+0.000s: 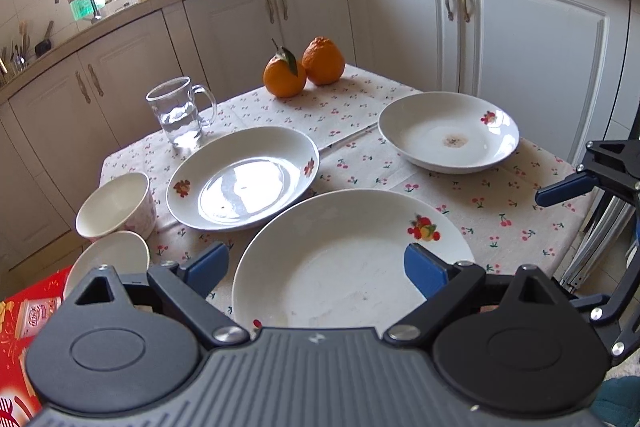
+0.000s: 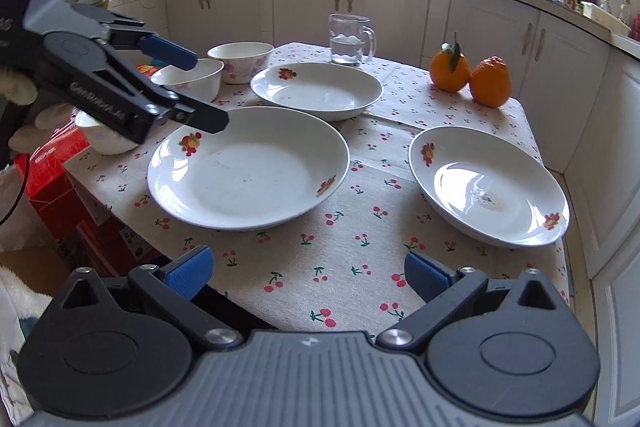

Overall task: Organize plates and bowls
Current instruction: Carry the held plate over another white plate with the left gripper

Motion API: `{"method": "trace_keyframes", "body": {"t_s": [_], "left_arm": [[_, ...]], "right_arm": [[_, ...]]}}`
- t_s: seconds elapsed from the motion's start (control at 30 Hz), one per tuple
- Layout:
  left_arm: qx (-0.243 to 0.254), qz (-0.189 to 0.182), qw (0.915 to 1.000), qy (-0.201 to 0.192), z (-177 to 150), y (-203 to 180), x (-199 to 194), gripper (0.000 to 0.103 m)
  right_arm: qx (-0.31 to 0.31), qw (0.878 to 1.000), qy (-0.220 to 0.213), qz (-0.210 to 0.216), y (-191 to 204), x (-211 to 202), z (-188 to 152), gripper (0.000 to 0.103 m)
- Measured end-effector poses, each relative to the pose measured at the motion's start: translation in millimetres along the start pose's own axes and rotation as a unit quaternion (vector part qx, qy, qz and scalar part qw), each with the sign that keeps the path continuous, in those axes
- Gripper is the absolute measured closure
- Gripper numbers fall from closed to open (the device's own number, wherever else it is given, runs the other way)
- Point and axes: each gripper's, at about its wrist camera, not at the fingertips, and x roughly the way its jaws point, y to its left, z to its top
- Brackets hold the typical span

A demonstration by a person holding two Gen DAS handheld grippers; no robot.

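Table (image 2: 320, 291) with cherry-print cloth fills mid-frame in both views; bare cloth strip lower centre of the right wrist view. Left gripper (image 1: 316, 269), jaws wide apart, holding nothing, hovers over the near rim of the large plate (image 1: 340, 267) at lower centre of its view. Right gripper (image 2: 308, 277) also wide open, empty, above the table's near edge. Second plate (image 1: 244, 179) mid-left, its rim just beside the large one. Stained plate (image 1: 448, 131) right, near the table edge, well apart. Two bowls (image 1: 116, 207) at the left edge. Glass mug (image 1: 180, 111) upper left; two oranges (image 1: 304, 71) at the far edge.
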Motion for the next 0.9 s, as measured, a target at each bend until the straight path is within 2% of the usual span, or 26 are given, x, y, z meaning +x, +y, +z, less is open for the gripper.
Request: {"method": "trace_keyframes", "body": {"t_s": [0.4,0.9], "left_arm": [[-0.018,0.011,0.9986,0.049,-1.3,19.1,30.4,0.009],[-0.052,-0.047,0.9900,0.123,8.4,43.1,74.7,0.013]], "right_arm": [[-0.005,0.999,0.010,0.034,-7.5,34.3,-1.5,0.000],[-0.035,0.997,0.009,0.069,-7.3,61.6,0.1,0.000]]}}
